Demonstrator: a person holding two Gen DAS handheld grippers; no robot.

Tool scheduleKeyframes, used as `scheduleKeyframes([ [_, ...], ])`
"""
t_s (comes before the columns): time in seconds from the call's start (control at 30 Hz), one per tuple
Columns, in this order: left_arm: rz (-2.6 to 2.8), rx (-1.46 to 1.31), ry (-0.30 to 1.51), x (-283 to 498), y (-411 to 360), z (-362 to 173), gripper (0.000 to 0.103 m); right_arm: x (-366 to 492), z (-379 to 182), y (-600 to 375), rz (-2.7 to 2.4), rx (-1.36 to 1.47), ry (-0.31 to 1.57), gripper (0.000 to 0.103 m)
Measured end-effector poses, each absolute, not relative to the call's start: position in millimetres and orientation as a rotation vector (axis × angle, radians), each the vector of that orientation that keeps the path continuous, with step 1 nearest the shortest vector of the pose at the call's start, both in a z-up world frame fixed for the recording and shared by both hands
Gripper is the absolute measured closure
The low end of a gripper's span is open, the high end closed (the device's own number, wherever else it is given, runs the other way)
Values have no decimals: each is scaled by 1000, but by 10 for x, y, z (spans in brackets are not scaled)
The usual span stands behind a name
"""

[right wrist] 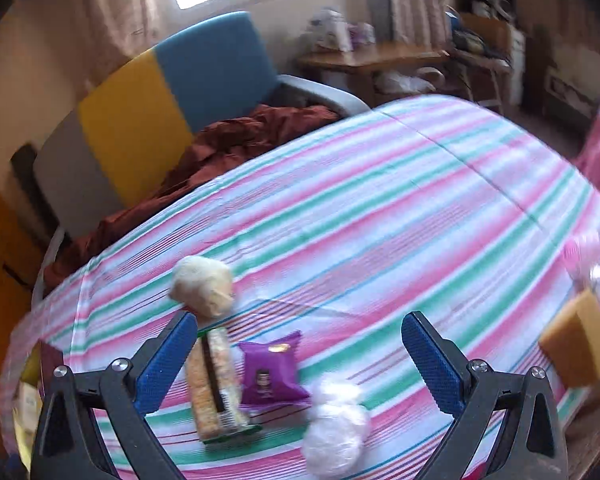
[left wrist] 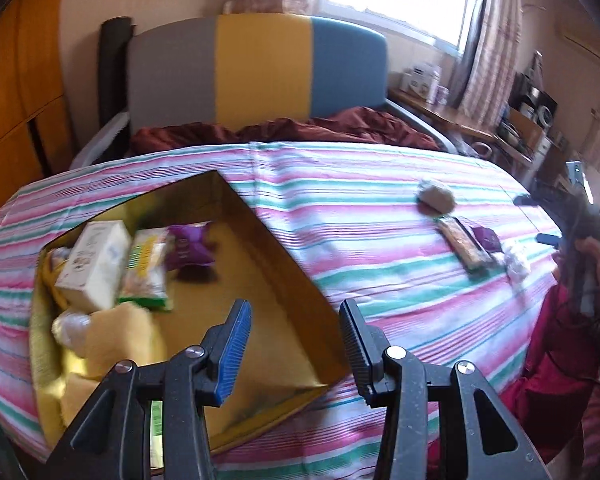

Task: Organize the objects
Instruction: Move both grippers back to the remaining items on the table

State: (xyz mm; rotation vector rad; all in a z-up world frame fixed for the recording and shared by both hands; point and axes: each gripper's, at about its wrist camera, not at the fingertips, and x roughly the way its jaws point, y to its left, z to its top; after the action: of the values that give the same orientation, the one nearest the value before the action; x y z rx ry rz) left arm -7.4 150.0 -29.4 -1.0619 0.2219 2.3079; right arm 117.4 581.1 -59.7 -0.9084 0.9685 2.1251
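Empty left tongs (left wrist: 296, 344) above gold box (left wrist: 260, 264)

Four loose items are lying on the striped bed: one round pale bun (right wrist: 202, 290), one long cracker pack (right wrist: 216, 384), one purple snack packet (right wrist: 270, 374) and one white crumpled bag (right wrist: 336, 428), with one tan block (right wrist: 576, 344) sitting apart at the bed's right edge. One open gold box (left wrist: 284, 264) is holding one white carton (left wrist: 96, 264), one green-edged cracker pack (left wrist: 146, 272), one purple packet (left wrist: 190, 250) and one yellow cloth (left wrist: 116, 332) (further pieces under these are showing too blurred for counting).
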Motion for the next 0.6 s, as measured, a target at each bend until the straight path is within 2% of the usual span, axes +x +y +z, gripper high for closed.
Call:
scheduleKeyframes([
  [0.07,2254,-1068,243,-25,1725,-333,57,1300,-676,5959,2081,-838,1130,0],
  [0.4,2035,-1129,369,152,2630,-615,57,1341,-679,5933,2112,-784,1229,0],
  [0.6,1963,-1189,342,65,2993,-726,57,1397,-722,5998,2097,-746,1318,0],
])
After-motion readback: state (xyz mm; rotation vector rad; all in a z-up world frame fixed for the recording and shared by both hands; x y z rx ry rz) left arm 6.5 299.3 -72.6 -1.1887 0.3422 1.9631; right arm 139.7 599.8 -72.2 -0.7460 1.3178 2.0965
